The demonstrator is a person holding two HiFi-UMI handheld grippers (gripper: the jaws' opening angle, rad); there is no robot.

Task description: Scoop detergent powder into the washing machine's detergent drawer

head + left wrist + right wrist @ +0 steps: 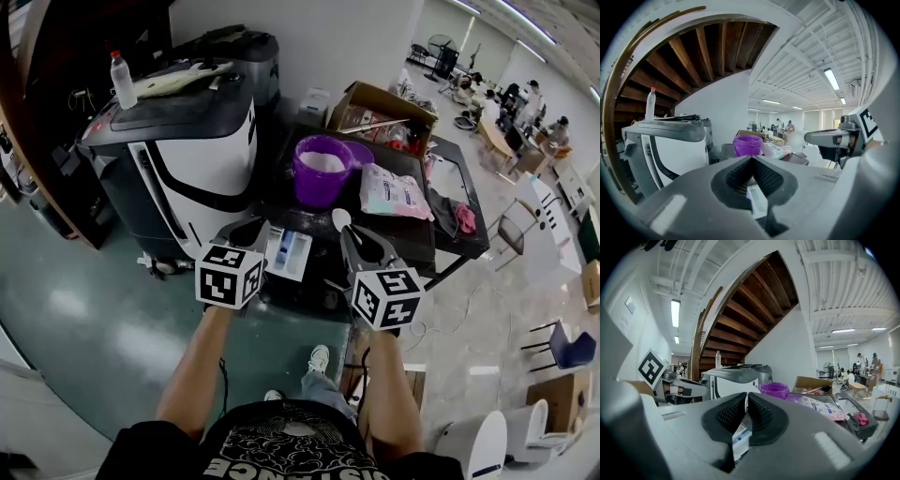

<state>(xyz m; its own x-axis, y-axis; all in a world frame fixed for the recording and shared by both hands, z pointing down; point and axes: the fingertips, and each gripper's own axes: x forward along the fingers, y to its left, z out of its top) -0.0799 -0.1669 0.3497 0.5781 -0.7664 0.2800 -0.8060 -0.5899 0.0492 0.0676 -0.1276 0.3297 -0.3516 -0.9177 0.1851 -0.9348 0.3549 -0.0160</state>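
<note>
The purple tub [322,169] of white powder stands on the dark worktop [375,239], ahead of both grippers. The open detergent drawer [287,251], white with blue compartments, lies between the two grippers at the worktop's near edge. My left gripper [251,232] hovers just left of the drawer, shut and empty [751,159]. My right gripper [352,236] is shut on the handle of a white scoop [340,218], whose bowl sticks out past the tips toward the tub. In the right gripper view only a thin slit shows between the pads [746,397], with the drawer [740,437] below.
A pink detergent bag [394,192] lies right of the tub, with a cardboard box [384,114] behind it and a pink cloth [466,217] at the right edge. A white-and-black machine [187,159] carrying a bottle [123,82] stands to the left.
</note>
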